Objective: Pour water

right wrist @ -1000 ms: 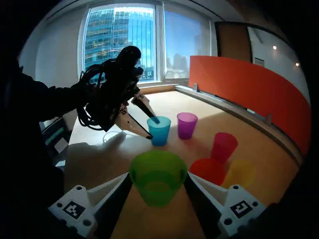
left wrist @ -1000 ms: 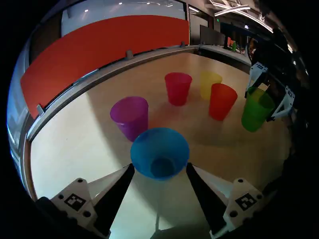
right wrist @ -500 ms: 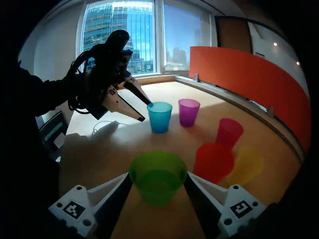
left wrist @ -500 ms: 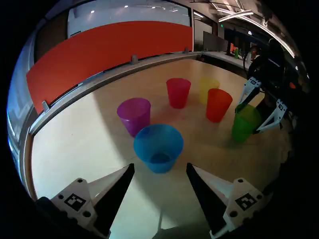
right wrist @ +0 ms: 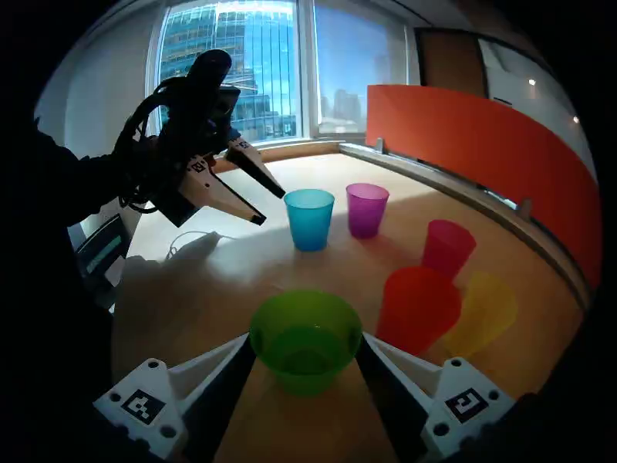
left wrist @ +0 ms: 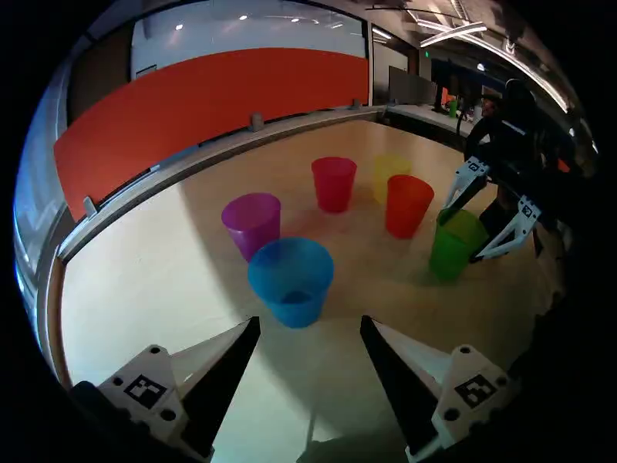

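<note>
A blue cup (left wrist: 291, 282) stands upright on the wooden table (left wrist: 154, 285), just beyond my left gripper (left wrist: 308, 324), which is open and apart from it. In the right gripper view the blue cup (right wrist: 309, 219) sits to the right of the left gripper (right wrist: 271, 207). My right gripper (right wrist: 305, 347) is shut on a green cup (right wrist: 305, 339), which is upright with some liquid at its bottom. In the left gripper view the green cup (left wrist: 455, 245) is low over the table at the right, between the right gripper's fingers (left wrist: 465, 179).
Purple (left wrist: 251, 224), pink (left wrist: 333, 184), yellow (left wrist: 389, 171) and orange (left wrist: 407, 204) cups stand in a cluster behind the blue one. An orange partition (left wrist: 208, 100) runs along the table's far edge. A thin cable (right wrist: 189, 238) lies near the person's dark sleeve (right wrist: 69, 193).
My left gripper let go of the blue cup and drew back from it. The right gripper brought the green cup from a raised tilt down to upright, low over the table.
</note>
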